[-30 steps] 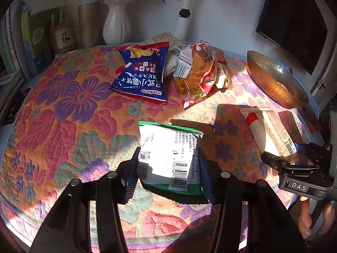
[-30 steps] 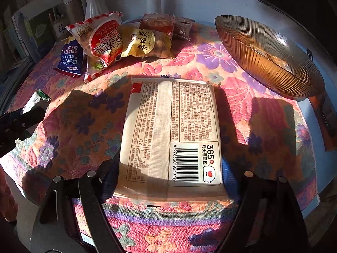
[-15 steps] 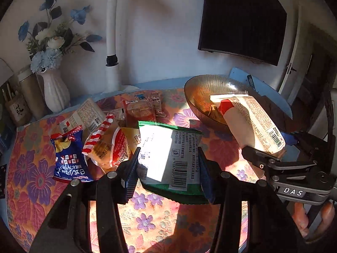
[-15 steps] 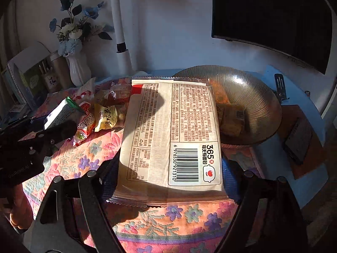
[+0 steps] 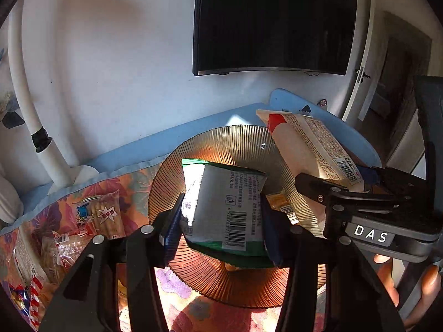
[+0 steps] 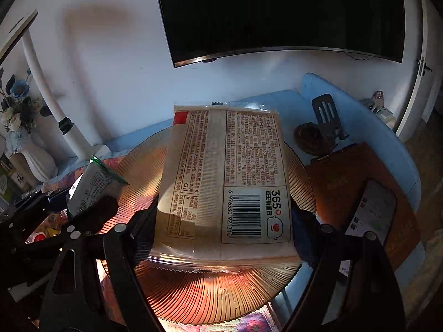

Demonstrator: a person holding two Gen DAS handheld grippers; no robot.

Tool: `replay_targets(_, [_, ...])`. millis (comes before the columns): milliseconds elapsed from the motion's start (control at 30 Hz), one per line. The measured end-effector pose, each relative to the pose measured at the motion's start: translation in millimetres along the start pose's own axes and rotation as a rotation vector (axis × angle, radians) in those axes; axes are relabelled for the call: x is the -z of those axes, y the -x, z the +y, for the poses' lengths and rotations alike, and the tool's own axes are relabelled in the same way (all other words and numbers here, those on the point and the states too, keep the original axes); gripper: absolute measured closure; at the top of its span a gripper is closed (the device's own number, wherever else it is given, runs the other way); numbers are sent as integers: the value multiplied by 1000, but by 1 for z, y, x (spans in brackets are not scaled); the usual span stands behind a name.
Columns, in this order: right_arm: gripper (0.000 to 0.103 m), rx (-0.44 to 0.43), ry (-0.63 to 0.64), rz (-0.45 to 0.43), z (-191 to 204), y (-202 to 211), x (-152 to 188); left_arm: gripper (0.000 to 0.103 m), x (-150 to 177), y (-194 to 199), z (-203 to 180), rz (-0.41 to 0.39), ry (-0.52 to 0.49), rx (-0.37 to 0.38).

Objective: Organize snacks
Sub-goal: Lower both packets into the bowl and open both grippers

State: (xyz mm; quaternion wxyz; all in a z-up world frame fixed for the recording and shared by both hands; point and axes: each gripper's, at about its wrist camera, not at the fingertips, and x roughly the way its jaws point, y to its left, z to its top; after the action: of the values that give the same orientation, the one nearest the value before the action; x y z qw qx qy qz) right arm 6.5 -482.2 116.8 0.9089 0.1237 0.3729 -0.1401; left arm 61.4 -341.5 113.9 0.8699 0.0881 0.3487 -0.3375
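Note:
My left gripper [image 5: 221,229] is shut on a green-edged white snack packet [image 5: 224,204] and holds it over the ribbed amber glass bowl [image 5: 221,144]. My right gripper [image 6: 221,238] is shut on a large tan bread packet [image 6: 224,177] with a barcode, held over the same bowl [image 6: 210,296]. The bread packet [image 5: 313,149] and right gripper [image 5: 329,191] show at the right in the left wrist view. The green packet [image 6: 94,185] shows at the left in the right wrist view. A small packet [image 5: 282,207] lies in the bowl.
Several snack packets [image 5: 97,218] lie on the floral tablecloth [image 5: 66,213] left of the bowl. A white lamp stem [image 5: 41,141] and a vase [image 6: 36,160] stand at the back left. A dark screen [image 6: 277,13] hangs on the wall. A phone [image 6: 371,213] lies at the right.
Both grippers have carried their packets up from the table and forward, and they now hang over the bowl. The view has swung toward the wall and screen.

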Motion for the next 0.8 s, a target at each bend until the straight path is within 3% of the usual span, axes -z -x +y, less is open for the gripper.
replay_targets(200, [21, -19, -35, 52, -5, -34, -8, 54, -10, -29, 16, 9, 44, -21])
replay_targets(233, [20, -25, -43, 61, -6, -37, -8, 51, -11, -32, 19, 10, 51, -27])
replay_targets(333, [16, -37, -55, 49, -11, -35, -9, 26, -12, -33, 29, -5, 91, -35])
replay_targets(600, [16, -20, 23, 4, 11, -8, -5, 25, -10, -13, 41, -23, 134, -7])
replay_targets(800, [16, -39, 58, -21, 30, 21, 0, 25, -7, 38, 54, -88, 147, -23])
